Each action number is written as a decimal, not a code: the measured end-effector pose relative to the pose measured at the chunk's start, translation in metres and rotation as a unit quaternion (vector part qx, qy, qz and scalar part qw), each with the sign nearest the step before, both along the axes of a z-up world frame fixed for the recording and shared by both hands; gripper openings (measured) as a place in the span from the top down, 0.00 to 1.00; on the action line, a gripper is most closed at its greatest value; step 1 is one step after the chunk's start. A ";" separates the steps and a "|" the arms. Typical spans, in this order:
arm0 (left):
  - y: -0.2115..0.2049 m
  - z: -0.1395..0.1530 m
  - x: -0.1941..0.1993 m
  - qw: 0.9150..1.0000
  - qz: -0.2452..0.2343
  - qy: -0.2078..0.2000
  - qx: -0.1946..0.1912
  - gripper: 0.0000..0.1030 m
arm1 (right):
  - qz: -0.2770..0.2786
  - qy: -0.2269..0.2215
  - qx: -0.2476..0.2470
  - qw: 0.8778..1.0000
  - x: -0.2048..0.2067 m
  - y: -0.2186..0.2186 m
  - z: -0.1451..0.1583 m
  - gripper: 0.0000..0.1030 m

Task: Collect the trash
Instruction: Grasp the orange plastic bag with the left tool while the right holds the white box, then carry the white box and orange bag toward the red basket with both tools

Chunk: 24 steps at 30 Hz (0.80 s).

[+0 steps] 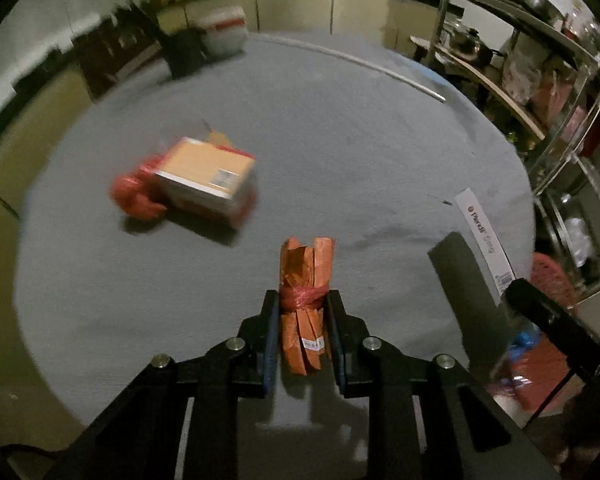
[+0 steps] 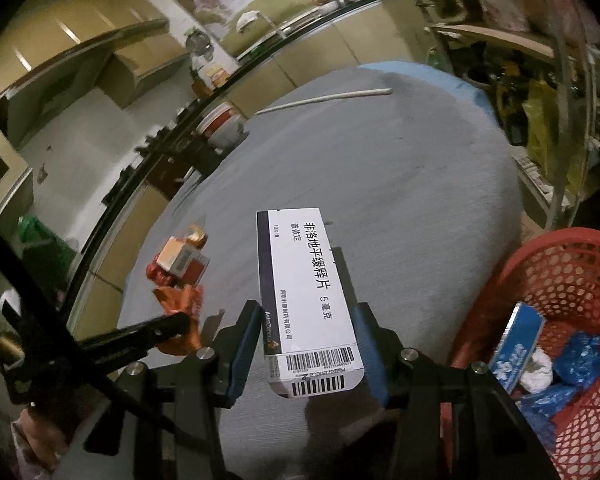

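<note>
Left gripper [image 1: 303,304]: clamped on an orange wrapper bundle [image 1: 306,280] tied with a red band, held upright above the grey tabletop [image 1: 340,128]; pads press both sides.
Right gripper [image 2: 306,320]: clamped on a white medicine box [image 2: 308,292] with Chinese print and barcodes, its long end jutting forward over the table.
Loose trash: a tan-and-red carton [image 1: 208,176] lies on a crumpled red wrapper [image 1: 134,196], left of centre, well apart from both grippers.
Basket: red mesh basket [image 2: 572,280] sits at the table's right edge, just beside the right gripper; a blue box and blue and white wrappers lie inside.
Far edge: a white stick [image 2: 328,98] lies near the far rim.
Open room: bare grey surface between the carton and the basket, and across the middle to the far rim.
Surroundings: shelving crowds the right side; cabinets run behind and left.
</note>
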<state>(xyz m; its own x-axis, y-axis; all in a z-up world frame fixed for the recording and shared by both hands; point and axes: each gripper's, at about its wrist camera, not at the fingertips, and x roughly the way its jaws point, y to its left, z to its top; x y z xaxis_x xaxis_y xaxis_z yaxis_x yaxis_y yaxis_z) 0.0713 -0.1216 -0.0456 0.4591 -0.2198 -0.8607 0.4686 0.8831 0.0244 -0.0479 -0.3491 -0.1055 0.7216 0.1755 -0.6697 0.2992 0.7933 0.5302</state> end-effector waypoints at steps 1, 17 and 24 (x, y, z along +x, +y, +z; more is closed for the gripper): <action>0.006 0.004 -0.003 1.000 0.001 -0.017 0.005 0.77 | 0.005 0.001 -0.002 1.000 0.002 0.005 0.000 0.51; 0.033 0.014 -0.017 0.996 0.035 -0.082 0.018 0.77 | 0.061 -0.003 -0.053 0.997 0.014 0.069 0.016 0.51; 0.027 0.015 -0.022 0.995 0.034 -0.091 0.022 0.77 | 0.063 -0.010 -0.056 0.996 0.008 0.070 0.023 0.51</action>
<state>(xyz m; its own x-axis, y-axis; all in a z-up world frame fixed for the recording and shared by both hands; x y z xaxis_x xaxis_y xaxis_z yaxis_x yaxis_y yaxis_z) 0.0498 -0.0945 -0.0303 0.6209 -0.1465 -0.7701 0.3914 0.9091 0.1426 -0.0403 -0.2794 -0.0830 0.7125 0.1910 -0.6752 0.1832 0.8782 0.4418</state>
